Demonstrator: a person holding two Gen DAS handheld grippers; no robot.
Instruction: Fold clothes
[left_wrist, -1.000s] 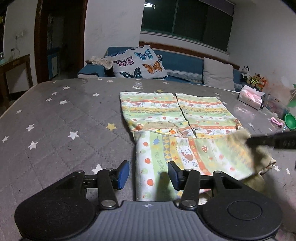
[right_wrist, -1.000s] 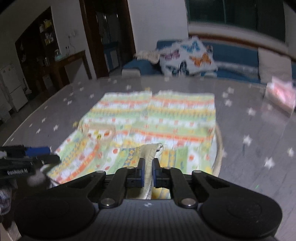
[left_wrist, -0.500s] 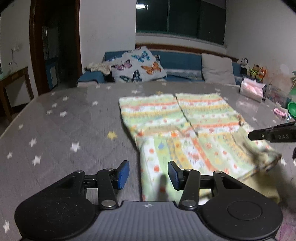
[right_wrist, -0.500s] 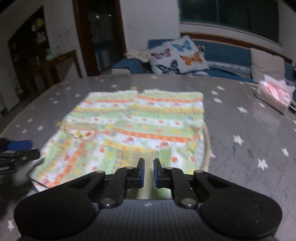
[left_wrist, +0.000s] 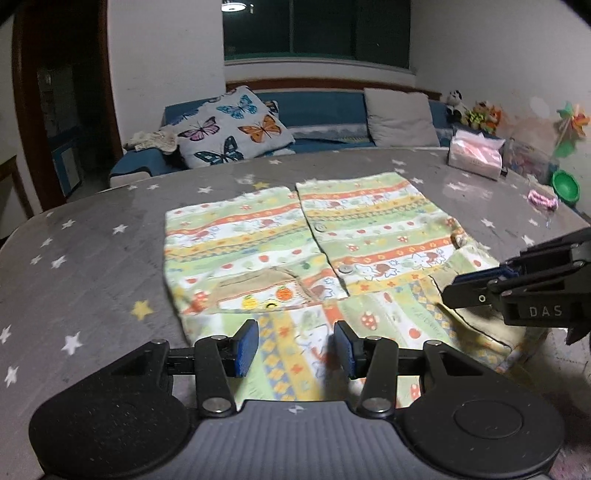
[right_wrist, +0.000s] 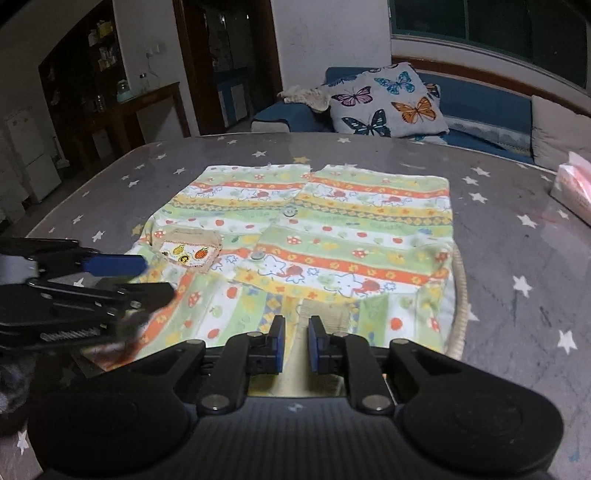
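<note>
Right wrist view gives me the clearest look at the striped baby shirt (right_wrist: 306, 236): it lies flat on the star-print tablecloth (right_wrist: 517, 258), buttons up, with both sleeves folded in across the near part of the body.

My right gripper (right_wrist: 294, 341) sits low over the near edge of the shirt. Its jaws stand a narrow gap apart and are opening; cloth shows beneath the gap, but I see nothing pinched between the pads. My left gripper (left_wrist: 294, 345) is about half open over the folded left sleeve, with only flat fabric showing between its pads, so it carries nothing either.

As I judge it, the risk from here is the loose folded sleeves. If either tool drags across the cloth while moving to the next grab point, a sleeve could slide back out and undo the fold. A pinch that catches only the top layer would lift the sleeve alone and leave the body behind.

Both tools tilt steeply down toward the table, side by side, left near the sleeve edge, right near the shirt's middle.
</note>
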